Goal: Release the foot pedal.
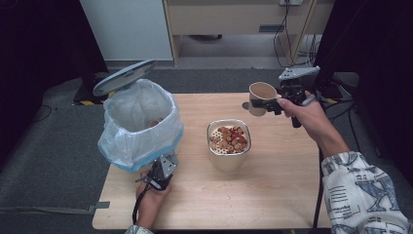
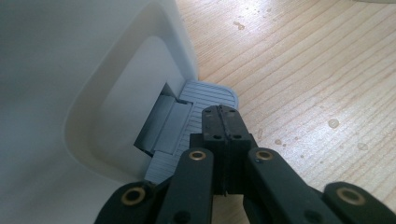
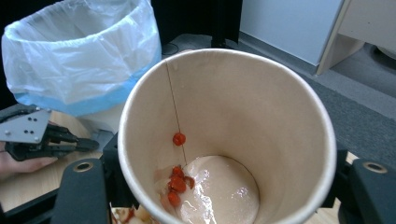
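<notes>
The worktop (image 1: 272, 195) was a light wooden board with clear grain, and small drops of liquid lay on it near the bin's foot. At its near edge the left hand (image 1: 148, 202) held the left hand-held gripper (image 1: 163, 170), whose jaws were pressed together with nothing between them, the tips resting on the grey ribbed pedal (image 2: 205, 95) of the white bin (image 2: 70, 93). The bin stood on the left part of the worktop, lined with a white and blue plastic bag (image 1: 139, 124), and its grey lid (image 1: 124, 77) stood raised.

In the middle of the worktop was a cream container (image 1: 229, 141) with a perforated insert full of red and brown pieces. Farther, over the right far corner, the right hand (image 1: 309, 114) held the right hand-held gripper (image 1: 272, 103), pinching a paper cup (image 1: 260, 97) tilted on its side. In the right gripper view, a few red pieces (image 3: 176, 184) and wet residue remained inside the cup.

Beyond the worktop lay grey carpet (image 1: 58, 141), a strip of tape (image 1: 53, 209) on it, then a white panel (image 1: 126, 29), a wooden furniture frame (image 1: 243, 19) and black cables (image 1: 287, 44) by the wall.
</notes>
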A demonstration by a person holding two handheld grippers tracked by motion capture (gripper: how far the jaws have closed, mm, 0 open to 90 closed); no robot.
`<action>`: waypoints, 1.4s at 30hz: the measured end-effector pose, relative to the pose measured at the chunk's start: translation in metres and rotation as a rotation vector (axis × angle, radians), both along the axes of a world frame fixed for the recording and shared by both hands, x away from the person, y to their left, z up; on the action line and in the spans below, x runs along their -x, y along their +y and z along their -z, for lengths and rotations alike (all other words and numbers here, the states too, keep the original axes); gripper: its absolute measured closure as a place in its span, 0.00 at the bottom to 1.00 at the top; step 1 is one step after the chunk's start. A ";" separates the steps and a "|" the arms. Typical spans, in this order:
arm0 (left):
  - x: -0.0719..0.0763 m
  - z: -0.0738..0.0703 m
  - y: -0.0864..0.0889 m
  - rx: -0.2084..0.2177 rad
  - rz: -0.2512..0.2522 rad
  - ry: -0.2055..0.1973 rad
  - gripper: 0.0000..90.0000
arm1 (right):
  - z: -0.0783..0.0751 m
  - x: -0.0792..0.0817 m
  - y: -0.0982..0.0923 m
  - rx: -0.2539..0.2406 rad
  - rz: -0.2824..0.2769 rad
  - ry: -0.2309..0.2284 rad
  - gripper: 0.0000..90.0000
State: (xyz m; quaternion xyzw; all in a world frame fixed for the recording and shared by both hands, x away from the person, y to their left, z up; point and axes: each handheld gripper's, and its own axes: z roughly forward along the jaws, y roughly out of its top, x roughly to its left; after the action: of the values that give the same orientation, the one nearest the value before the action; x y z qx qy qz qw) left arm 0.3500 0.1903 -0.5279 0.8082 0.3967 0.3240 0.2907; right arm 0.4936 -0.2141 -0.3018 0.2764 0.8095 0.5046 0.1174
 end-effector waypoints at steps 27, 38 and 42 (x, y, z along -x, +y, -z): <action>0.000 0.000 0.000 -0.008 0.002 0.000 1.00 | -0.023 0.002 0.116 -0.002 -0.093 0.006 0.34; 0.000 0.000 0.000 -0.004 0.002 0.001 1.00 | -0.027 -0.001 0.152 0.002 -0.099 0.014 0.34; 0.000 0.000 0.000 -0.004 0.002 0.001 1.00 | -0.029 0.000 0.164 -0.001 -0.104 0.014 0.34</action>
State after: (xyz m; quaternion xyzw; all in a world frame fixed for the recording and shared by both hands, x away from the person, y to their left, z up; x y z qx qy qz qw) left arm 0.3500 0.1902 -0.5278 0.8092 0.3955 0.3241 0.2893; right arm 0.4937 -0.0500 -0.2724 0.2375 0.8234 0.5083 0.0850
